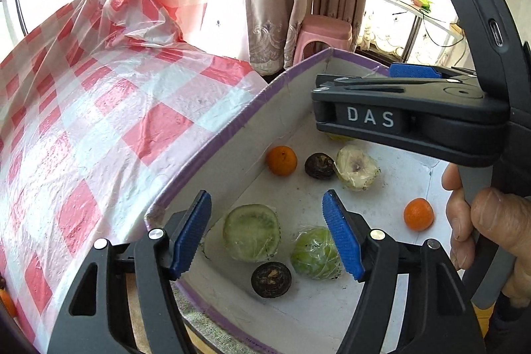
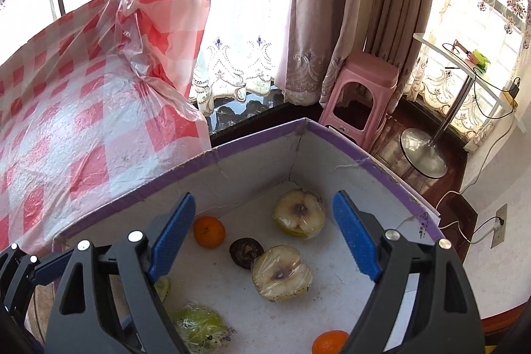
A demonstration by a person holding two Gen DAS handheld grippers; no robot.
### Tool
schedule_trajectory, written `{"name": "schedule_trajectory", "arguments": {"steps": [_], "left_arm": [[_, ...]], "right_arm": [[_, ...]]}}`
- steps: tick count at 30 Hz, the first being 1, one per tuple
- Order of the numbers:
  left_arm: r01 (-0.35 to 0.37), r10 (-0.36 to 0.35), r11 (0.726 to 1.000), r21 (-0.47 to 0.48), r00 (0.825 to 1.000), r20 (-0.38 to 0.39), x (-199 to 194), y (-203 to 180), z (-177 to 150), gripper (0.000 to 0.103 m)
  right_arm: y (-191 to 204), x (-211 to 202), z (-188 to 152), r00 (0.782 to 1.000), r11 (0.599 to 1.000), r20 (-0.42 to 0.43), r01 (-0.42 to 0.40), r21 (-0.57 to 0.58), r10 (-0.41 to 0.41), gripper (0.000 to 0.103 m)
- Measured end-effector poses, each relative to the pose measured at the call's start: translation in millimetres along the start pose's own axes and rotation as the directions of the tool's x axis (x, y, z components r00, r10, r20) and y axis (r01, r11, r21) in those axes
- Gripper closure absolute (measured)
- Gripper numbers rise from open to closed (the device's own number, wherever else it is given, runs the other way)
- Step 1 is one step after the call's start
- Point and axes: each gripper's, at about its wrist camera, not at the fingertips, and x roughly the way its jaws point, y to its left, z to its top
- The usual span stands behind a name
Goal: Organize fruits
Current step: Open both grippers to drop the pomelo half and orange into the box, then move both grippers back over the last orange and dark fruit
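Container: white-lined cardboard box (image 2: pixel 252 165) with purple-taped rim, beside the table; all fruit listed below lies on its floor.
Left gripper (image 1: pixel 267 233): above the near end of the box, blue pads parted, nothing between them or touching them.
Right gripper (image 2: pixel 264 236): above the box, blue pads spread wide, empty; in the left wrist view its black body marked "DAS" crosses the upper right.
Hand (image 1: pixel 488 231): wrapped round the right gripper's handle, at the right edge of the left wrist view.
Green half, cut face up (image 1: pixel 251 232): film-wrapped, near the box wall, seen between the left pads.
Green half, rind up (image 1: pixel 315 252): film-wrapped, just beside the first green half.
Dark round fruit, near (image 1: pixel 271 280): just below the two green halves.
Dark round fruit, far (image 2: pixel 246 252): touching the nearer pale half, close to the orange.
Orange by the wall (image 2: pixel 209 231): near the left wall of the box.
Second orange (image 1: pixel 418 214): apart from the others, towards the right side of the floor.
Pale cut half, nearer (image 2: pixel 281 274): film-wrapped, cut face up, brown core showing.
Pale cut half, farther (image 2: pixel 299 214): film-wrapped, cut face up, close to the far corner.
Table cover (image 2: pixel 83 121): red-and-white checked plastic, left of the box.
Stool (image 2: pixel 361 88): pink plastic, beyond the box by the curtains (image 2: pixel 318 22).
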Motion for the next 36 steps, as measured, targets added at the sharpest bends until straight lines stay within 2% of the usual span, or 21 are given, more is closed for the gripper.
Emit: {"name": "schedule_trajectory", "arguments": {"steps": [7,19,36], "left_arm": [[-0.023,0.026,0.998,-0.067,0.999,0.044,-11.2,17.4,3.6,0.035],[-0.047,0.063,0.983,-0.180,0.995,0.082,-37.2,60.6,-7.8,0.034],[-0.064,0.092,0.965,-0.254,0.991,0.098,-55.3,95.9,-22.6,0.033]], "right_arm": [[24.1,-21.2,1.3,0.998,0.999,0.039,-0.039,-0.032,0.040,0.017],[72.2,-39.0,-3.6,0.993,0.989,0.051,-0.098,-0.109,0.104,0.015],[117.0,-49.8,-10.9,0.985,0.969,0.046,-0.152,-0.193,0.164,0.013]]}}
